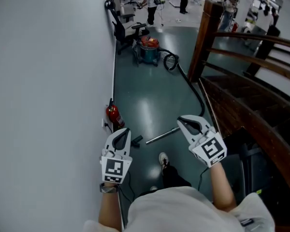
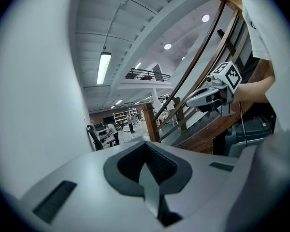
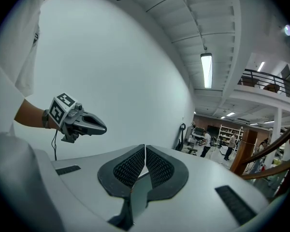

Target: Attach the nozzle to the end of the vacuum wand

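In the head view a metal vacuum wand [image 1: 162, 135] lies on the dark green floor ahead of my foot. A small black piece [image 1: 137, 140], which looks like the nozzle, rests by its near end. My left gripper [image 1: 124, 131] is held above the floor at the left, shut and empty. At the right my right gripper [image 1: 181, 120] hovers over the wand's far end, also shut with nothing in it. In the left gripper view the pads [image 2: 146, 149] meet and the right gripper [image 2: 191, 102] shows beyond. The right gripper view shows closed pads [image 3: 137, 161] and the left gripper [image 3: 102, 127].
A red and teal vacuum cleaner [image 1: 148, 50] stands far down the corridor, its black hose [image 1: 198, 98] trailing toward the wand. A red fire extinguisher [image 1: 114, 116] stands against the white wall [image 1: 48, 81] at left. A wooden staircase [image 1: 241, 95] runs along the right. People stand in the distance.
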### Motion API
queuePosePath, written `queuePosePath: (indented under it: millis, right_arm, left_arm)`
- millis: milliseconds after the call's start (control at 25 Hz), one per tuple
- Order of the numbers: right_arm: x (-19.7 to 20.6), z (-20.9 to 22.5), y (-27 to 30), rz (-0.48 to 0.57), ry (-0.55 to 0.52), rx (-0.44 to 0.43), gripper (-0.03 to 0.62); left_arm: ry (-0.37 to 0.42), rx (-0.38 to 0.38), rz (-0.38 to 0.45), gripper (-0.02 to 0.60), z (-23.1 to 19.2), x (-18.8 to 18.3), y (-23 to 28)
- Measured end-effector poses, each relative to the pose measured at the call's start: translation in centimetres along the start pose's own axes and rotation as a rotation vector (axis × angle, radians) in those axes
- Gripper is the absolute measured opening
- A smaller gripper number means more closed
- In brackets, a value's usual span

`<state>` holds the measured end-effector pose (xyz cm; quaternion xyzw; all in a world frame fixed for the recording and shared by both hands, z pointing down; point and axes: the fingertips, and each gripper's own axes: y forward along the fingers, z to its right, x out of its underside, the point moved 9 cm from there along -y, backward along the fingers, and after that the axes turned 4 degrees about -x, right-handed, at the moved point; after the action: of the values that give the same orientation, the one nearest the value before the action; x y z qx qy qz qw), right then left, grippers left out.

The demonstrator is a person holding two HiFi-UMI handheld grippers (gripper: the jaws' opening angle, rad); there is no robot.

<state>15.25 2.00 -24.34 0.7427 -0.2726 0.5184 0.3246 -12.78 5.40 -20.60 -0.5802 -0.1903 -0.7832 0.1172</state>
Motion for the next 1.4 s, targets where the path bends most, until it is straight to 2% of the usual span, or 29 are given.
queuePosePath:
  millis: [440,560,680,1040,1400]
  right_arm:
    - [1.9,5.4,6.5,0.012,-0.009,-0.059,0.029]
    - [2.8,6.8,8.2,0.025,-0.005,-0.063,0.029]
    - [4.4,7.6,9.7,-0.005,-0.009,-0.06,0.029]
    - [8.1,6.8,12.8,-0.013,0.05,-0.067,0.029]
    - [12.1,7.3,15.8,-0.004,0.044,-0.104,0.029]
  left_arm:
    - [-0.016,-0.042,-0.041,-0.002,-3.1,1.1,6.3]
    - [-0.029,-0.048,-0.058,-0.002,-4.0,2.3,7.8]
    - [-0.045,-0.059,-0.07,-0.002,-4.4,4.0,8.5]
    - [-0.038,-0.037,-0.127,-0.002,-5.7,7.5,9.6]
    - [-0.051,-0.043,-0.154,-0.002,-6.0,11.6,12.3]
